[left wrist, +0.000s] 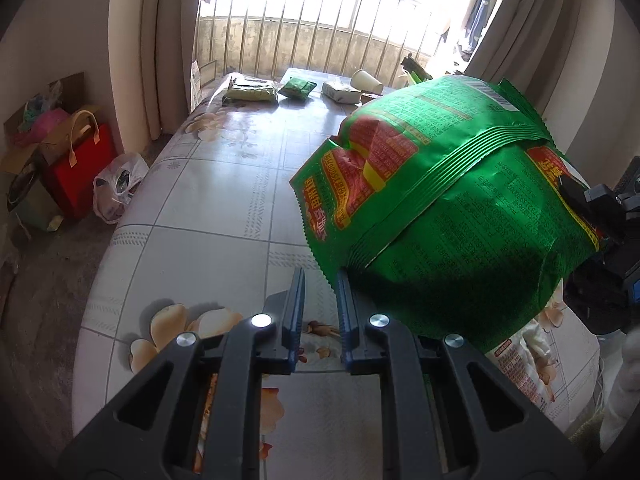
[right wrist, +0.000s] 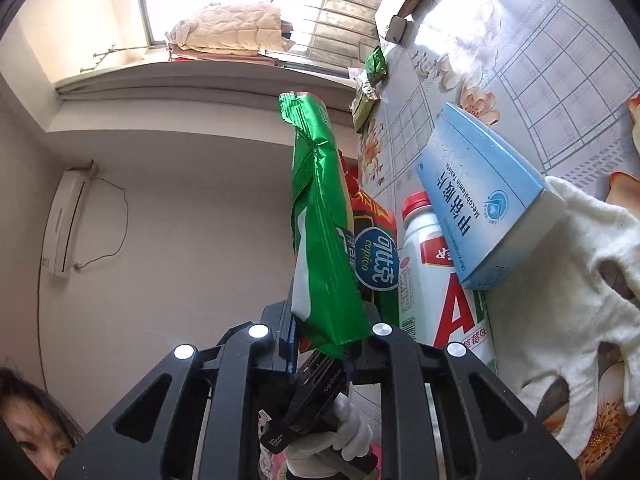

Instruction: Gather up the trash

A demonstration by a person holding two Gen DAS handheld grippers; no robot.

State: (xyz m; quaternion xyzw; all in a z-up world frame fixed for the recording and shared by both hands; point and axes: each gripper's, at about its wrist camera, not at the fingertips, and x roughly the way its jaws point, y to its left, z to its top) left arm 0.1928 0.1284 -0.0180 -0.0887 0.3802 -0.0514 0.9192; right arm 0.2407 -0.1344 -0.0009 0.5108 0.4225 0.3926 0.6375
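A large green snack bag [left wrist: 440, 200] hangs above the flowered table [left wrist: 200, 208]. My right gripper [right wrist: 324, 316] is shut on one end of the green bag [right wrist: 320, 220], which stands up between its fingers. From the left wrist, the right gripper [left wrist: 580, 200] shows as a black finger on the bag's red-printed right edge. My left gripper [left wrist: 320, 276] has its jaws close together, pinching the bag's serrated lower corner at the tips. In the right wrist view a white-gloved hand holds the left gripper [right wrist: 318, 360] just under the bag.
A blue medicine box [right wrist: 480, 200], a white bottle [right wrist: 428, 272], a red-and-green snack bag [right wrist: 376, 256] and a white glove [right wrist: 580, 300] lie on the table. At its far end are green packets [left wrist: 250, 92] and a paper cup [left wrist: 366, 80]. A red bag [left wrist: 80, 168] stands on the floor.
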